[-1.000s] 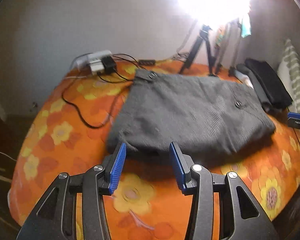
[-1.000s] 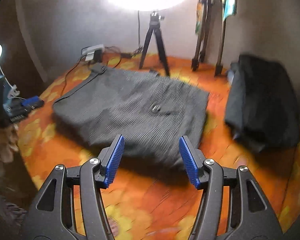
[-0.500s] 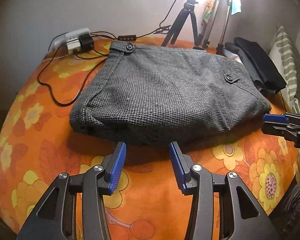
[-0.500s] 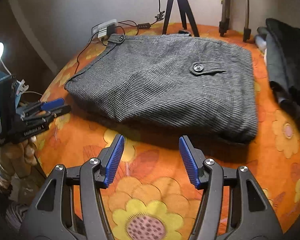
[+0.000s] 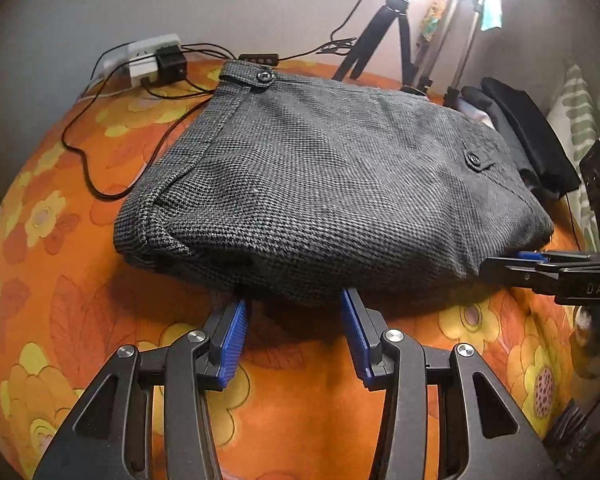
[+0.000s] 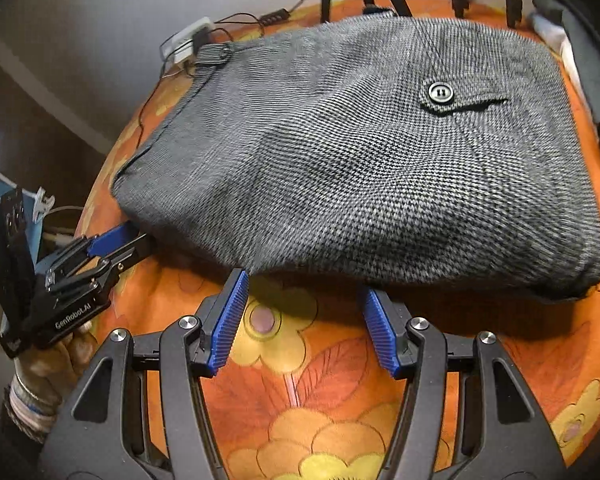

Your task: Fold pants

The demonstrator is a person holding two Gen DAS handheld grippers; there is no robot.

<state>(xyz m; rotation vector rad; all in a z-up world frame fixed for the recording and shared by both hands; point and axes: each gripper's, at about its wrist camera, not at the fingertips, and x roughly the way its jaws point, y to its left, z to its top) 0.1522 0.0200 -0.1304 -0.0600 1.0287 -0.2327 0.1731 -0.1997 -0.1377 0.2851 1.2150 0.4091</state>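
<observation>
Pants [image 5: 340, 184] of grey houndstooth meet the tips of both sets of fingers at their near folded edge. The left gripper [image 5: 296, 320] has its blue fingers [image 5: 232, 340] spread apart, tips at or just under that edge, holding nothing. The right gripper [image 6: 304, 304] is likewise spread and empty, its fingers [image 6: 228, 320] touching the same edge further along. The pants lie as a thick, doubled-over bundle on the orange flowered cover [image 5: 300, 400], waistband button [image 5: 265, 76] at the far corner and a pocket button [image 6: 440, 92] on top. They look mostly folded already; probably one more fold, or lifting the bundle aside, remains. A dark garment pile [image 5: 528, 136] sits beyond, with a power strip [image 5: 148, 60] and tripod [image 5: 384, 36] near the wall.
</observation>
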